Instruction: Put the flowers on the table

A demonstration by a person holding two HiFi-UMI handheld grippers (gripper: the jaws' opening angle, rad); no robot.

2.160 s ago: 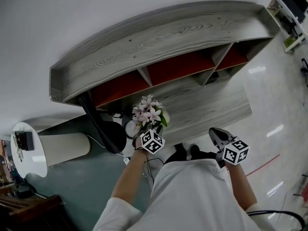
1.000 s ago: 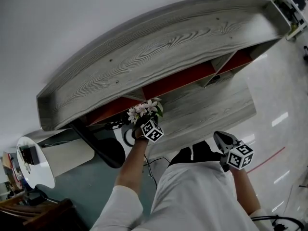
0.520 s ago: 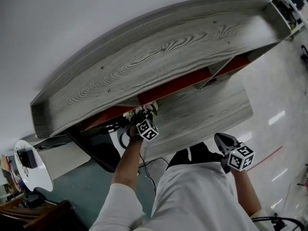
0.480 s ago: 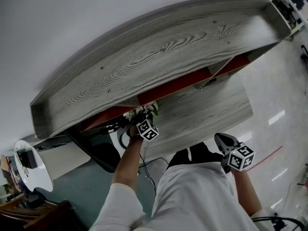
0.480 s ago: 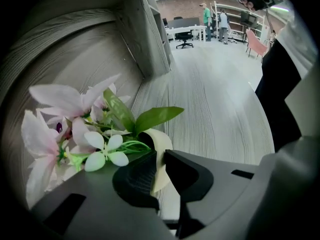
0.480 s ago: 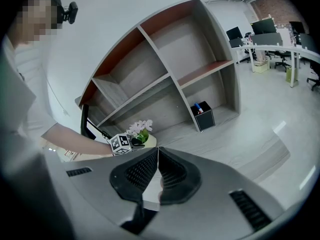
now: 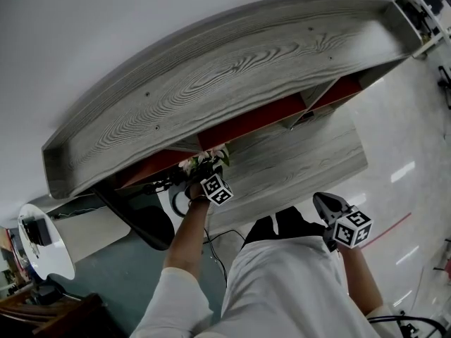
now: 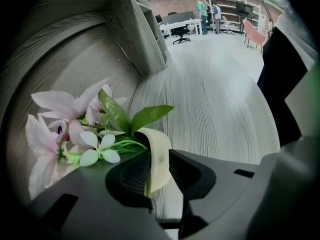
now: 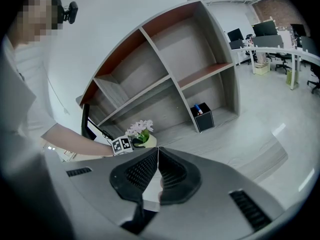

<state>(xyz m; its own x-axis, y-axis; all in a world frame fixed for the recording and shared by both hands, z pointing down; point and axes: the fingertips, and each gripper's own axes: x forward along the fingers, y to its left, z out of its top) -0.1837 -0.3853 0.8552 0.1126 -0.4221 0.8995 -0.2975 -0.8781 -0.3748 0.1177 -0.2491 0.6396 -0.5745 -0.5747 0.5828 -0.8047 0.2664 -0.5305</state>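
Now left gripper (image 8: 158,156) jaws just opening, slack around flower pot (image 8: 156,138); right gripper (image 9: 157,151) closed

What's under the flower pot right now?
The grey wood-grain table lies below the flower pot. The pot's base and its contact with the table are covered by the fingers of the left gripper, which have just been opening with the rim between them.

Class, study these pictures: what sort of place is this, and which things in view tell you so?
Most likely an open-plan office: desks carrying monitors stand in the background, an office chair sits at another, and a large shelf unit stands beside a glossy floor.
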